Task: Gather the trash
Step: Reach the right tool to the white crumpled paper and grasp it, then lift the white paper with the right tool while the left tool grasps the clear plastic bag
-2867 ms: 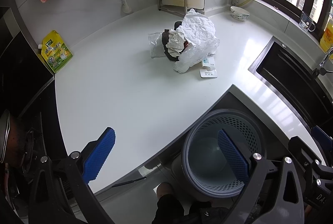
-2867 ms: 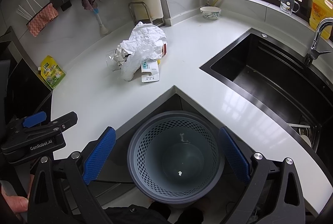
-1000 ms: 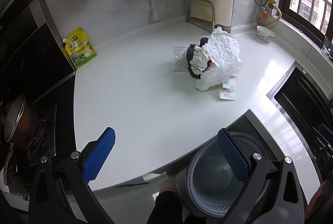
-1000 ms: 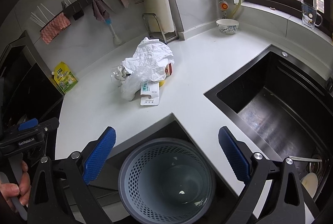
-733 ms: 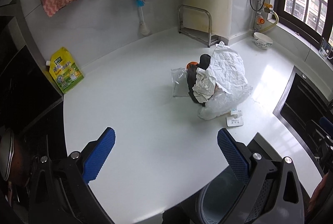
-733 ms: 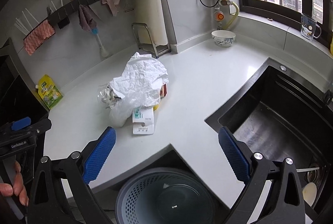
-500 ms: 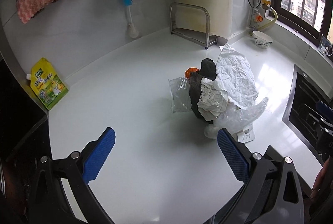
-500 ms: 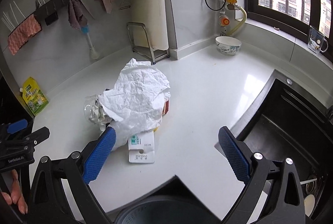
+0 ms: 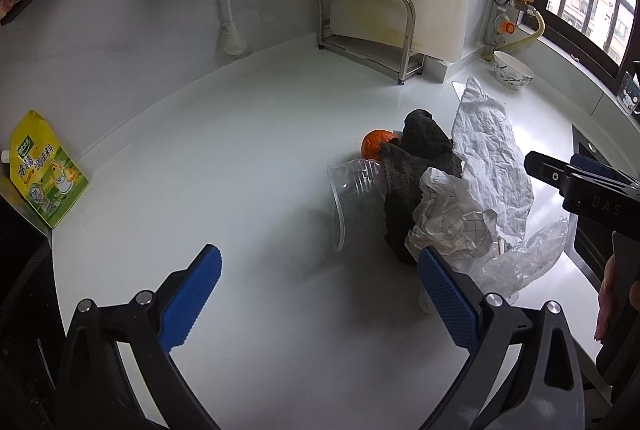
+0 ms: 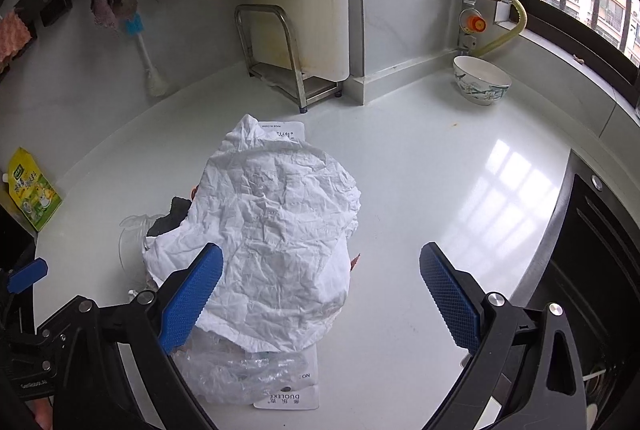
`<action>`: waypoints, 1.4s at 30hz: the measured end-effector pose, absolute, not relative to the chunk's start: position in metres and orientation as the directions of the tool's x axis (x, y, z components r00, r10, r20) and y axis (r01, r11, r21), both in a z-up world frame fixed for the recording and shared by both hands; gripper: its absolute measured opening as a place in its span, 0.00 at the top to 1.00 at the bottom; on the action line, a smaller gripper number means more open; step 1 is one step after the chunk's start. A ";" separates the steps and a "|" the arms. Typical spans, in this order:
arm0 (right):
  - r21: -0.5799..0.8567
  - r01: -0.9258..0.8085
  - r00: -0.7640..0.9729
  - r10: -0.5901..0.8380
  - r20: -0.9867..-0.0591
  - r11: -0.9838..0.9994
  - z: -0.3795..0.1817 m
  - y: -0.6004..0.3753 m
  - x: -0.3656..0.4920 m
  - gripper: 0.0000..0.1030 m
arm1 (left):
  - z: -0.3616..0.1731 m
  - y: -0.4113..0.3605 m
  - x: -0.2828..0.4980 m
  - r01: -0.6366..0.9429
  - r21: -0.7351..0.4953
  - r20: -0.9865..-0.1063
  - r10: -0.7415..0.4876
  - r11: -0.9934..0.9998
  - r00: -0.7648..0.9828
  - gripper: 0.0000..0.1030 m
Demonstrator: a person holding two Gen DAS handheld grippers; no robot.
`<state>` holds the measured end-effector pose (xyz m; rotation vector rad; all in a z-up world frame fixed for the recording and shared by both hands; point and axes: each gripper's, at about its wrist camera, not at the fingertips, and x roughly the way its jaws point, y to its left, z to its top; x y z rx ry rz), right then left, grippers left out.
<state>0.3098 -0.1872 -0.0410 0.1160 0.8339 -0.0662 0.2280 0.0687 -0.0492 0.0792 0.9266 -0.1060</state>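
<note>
My right fingers (image 10: 320, 294) were spread wide with nothing between them, low over the white worktop (image 10: 440, 190). Nearest to them lay the clear plastic film (image 10: 240, 370) and a flat printed card (image 10: 296, 396) under its edge. Just beyond, the big crumpled white paper (image 10: 276, 242) draped over the whole heap and partly hid my left-hand pad.

My left fingers (image 9: 320, 298) were spread too, holding nothing, aimed at the bare worktop beside the heap. From that side I saw the checked paper wad (image 9: 456, 226) closest, then the clear plastic cup (image 9: 352, 202) on its side, the dark cloth (image 9: 416, 174) slumped over it, and the orange (image 9: 374, 144) behind, touching the cloth.

I judged the best first grab was the top paper: bring it between the pads at a thick fold, not a thin edge, and lift straight up so the cup and orange would not roll. The bin was out of view.
</note>
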 end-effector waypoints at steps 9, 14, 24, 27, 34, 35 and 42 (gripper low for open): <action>0.020 0.077 0.638 -0.034 -0.769 0.997 -0.058 -0.167 0.334 0.09 | -0.061 0.070 0.237 0.150 0.014 -0.815 -0.076 0.989 0.574 0.06; -0.020 0.049 0.642 -0.047 -0.765 0.999 -0.062 -0.156 0.332 0.12 | -0.063 0.071 0.236 0.159 -0.004 -0.820 -0.094 0.987 0.565 0.06; -0.008 -0.006 0.610 -0.003 -0.792 1.000 -0.066 -0.153 0.329 0.70 | -0.062 0.067 0.233 0.174 -0.013 -0.818 -0.110 0.985 0.564 0.06; 0.010 -0.015 0.633 0.017 -0.774 1.000 -0.056 -0.154 0.323 0.83 | -0.060 0.066 0.231 0.176 -0.021 -0.816 -0.119 0.984 0.566 0.06; 0.078 -0.028 0.671 0.077 -0.737 0.997 -0.036 -0.161 0.312 0.94 | -0.056 0.059 0.224 0.191 -0.021 -0.811 -0.128 0.981 0.570 0.06; 0.088 -0.031 0.677 0.086 -0.731 0.996 -0.034 -0.162 0.310 0.95 | -0.056 0.059 0.223 0.193 -0.021 -0.810 -0.130 0.981 0.571 0.06; 0.152 -0.008 0.728 0.110 -0.676 0.988 -0.015 -0.177 0.293 0.97 | -0.053 0.054 0.215 0.203 -0.021 -0.807 -0.137 0.979 0.575 0.06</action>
